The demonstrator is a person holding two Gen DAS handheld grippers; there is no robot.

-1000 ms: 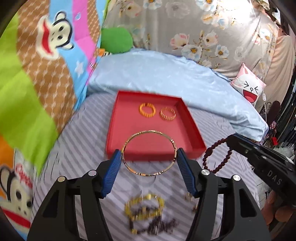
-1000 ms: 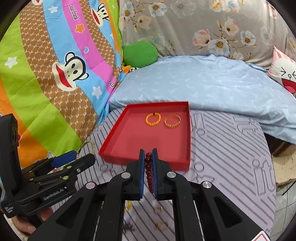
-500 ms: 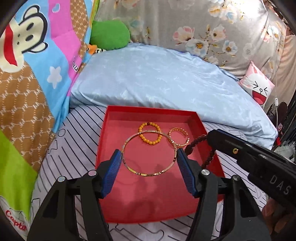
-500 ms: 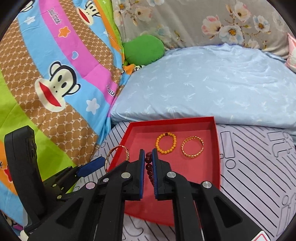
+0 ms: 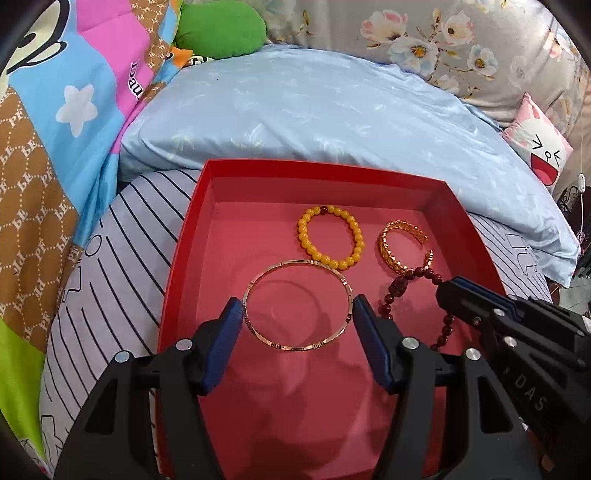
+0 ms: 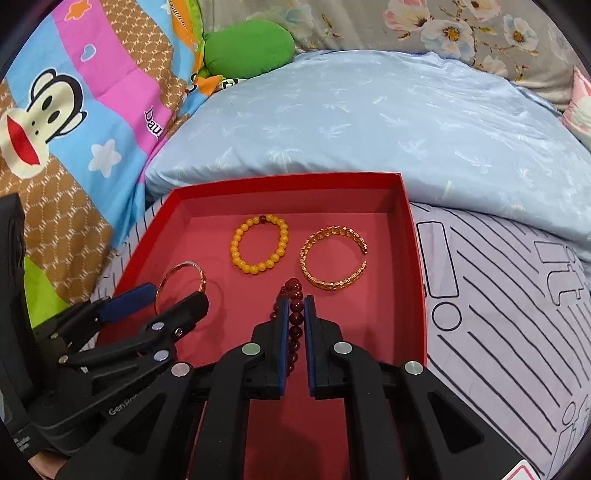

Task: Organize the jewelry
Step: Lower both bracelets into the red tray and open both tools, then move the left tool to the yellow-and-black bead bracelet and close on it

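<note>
A red tray [image 5: 207, 206] [image 6: 413, 236] lies on the striped cloth. Inside it rest a yellow bead bracelet [image 5: 304, 229] [image 6: 236, 243] and an openwork gold cuff [image 5: 386, 247] [image 6: 306, 254]. My left gripper [image 5: 297, 310] [image 6: 162, 301] is shut on a thin gold bangle [image 5: 303, 263] [image 6: 184, 264], held flat low over the tray floor. My right gripper [image 6: 295, 306] [image 5: 448, 291] pinches a dark red bead bracelet [image 6: 293, 286] [image 5: 397, 288] that droops onto the tray beside the cuff. Its jaws are opening, with the beads still between the pads.
A pale blue pillow [image 5: 332, 110] lies just behind the tray. A green plush [image 5: 221, 29] and a bright cartoon blanket [image 5: 55, 147] border the left. A pink cat cushion [image 5: 543, 151] sits at the far right. Striped cloth [image 6: 498, 295] extends to the tray's right.
Both grippers came forward and down with their bracelets, from in front of the tray to low over its floor. The loose jewelry pile near the front has left the view.
</note>
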